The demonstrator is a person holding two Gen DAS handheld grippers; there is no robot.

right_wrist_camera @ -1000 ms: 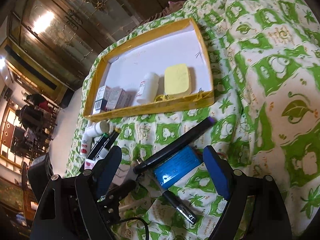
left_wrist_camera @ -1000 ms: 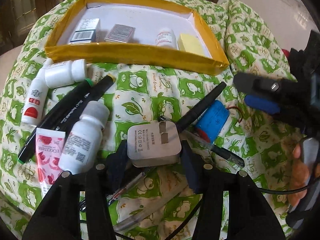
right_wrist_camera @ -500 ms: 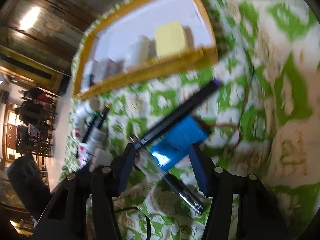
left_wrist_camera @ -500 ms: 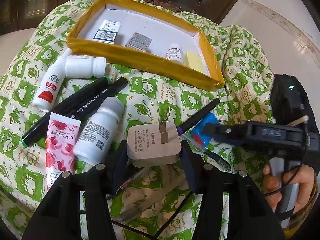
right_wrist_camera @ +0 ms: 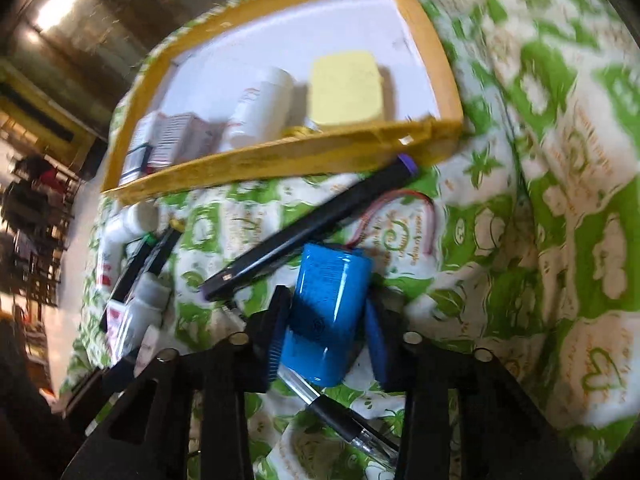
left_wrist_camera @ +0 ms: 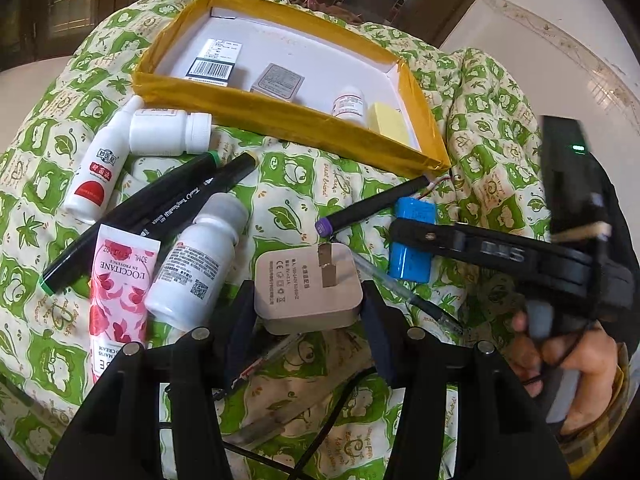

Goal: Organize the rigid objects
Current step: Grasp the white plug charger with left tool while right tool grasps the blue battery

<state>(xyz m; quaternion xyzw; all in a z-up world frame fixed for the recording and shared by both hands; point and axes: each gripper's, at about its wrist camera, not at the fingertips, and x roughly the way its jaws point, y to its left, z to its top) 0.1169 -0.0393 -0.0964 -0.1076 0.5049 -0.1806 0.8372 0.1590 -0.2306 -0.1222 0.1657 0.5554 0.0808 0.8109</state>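
Glossy blue plastic wraps the cylindrical battery pack (right_wrist_camera: 326, 312), which is round-sided with thin red wires curling out of its far end. It lies on the soft green-and-cream quilt (right_wrist_camera: 560, 240), over a clear pen (right_wrist_camera: 340, 412) and just beside a long black marker with a purple cap (right_wrist_camera: 304, 232). The right gripper (right_wrist_camera: 326, 320) has just been closing its jaws, and its dark blue pads now sit against both sides of the battery. The left gripper (left_wrist_camera: 308, 320) is clamped on a smooth beige charger plug (left_wrist_camera: 308, 292), a rounded square block with two flat metal prongs. Near it lie a white plastic bottle (left_wrist_camera: 196, 268) and a pink flowered cream tube (left_wrist_camera: 116, 296). Further back stands the shallow cardboard tray (left_wrist_camera: 280, 120), taped yellow, holding small boxes, a little bottle and a yellow block.
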